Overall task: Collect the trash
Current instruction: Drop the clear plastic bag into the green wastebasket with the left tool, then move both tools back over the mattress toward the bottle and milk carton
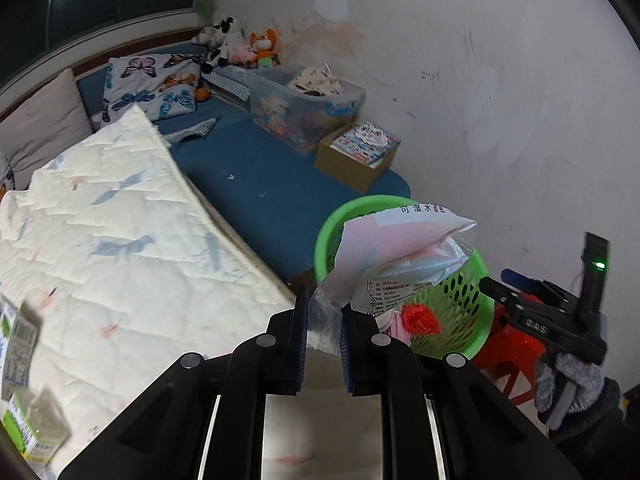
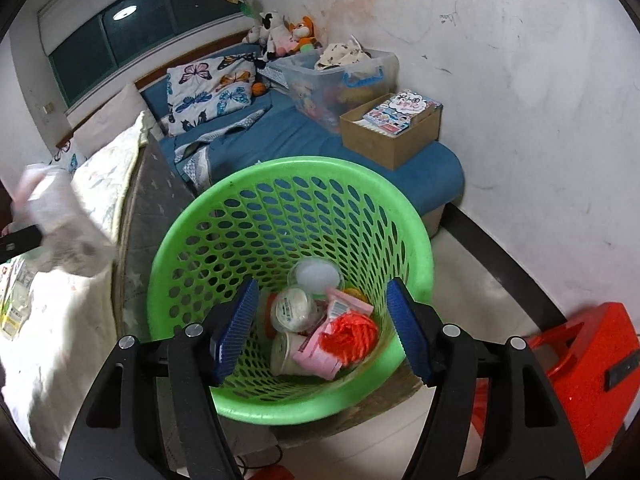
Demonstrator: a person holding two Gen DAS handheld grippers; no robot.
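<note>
While left gripper (image 1: 323, 322) jaws pinch tissue wrapper (image 1: 394, 246) | right gripper (image 2: 320, 330) jaws released over green basket (image 2: 240, 188) | risk: wrapper snags rim, lands outside

Wrapper (image 1: 400, 248) hides most of the green basket (image 1: 468, 292) interior. Wrapper (image 2: 60, 220) motion-blurred in right view. Cartons (image 1: 28, 400) blurred, cut by left edge. Red stool (image 2: 592, 360) partly cropped.

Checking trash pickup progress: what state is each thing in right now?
Left tongs: shut on the plastic wrapper.
Right tongs: open, empty, above the green basket.
Green basket: upright, partly filled with cups and wrappers.
Storage bin: lidless, full.
Cardboard box: open, holding books.
</note>
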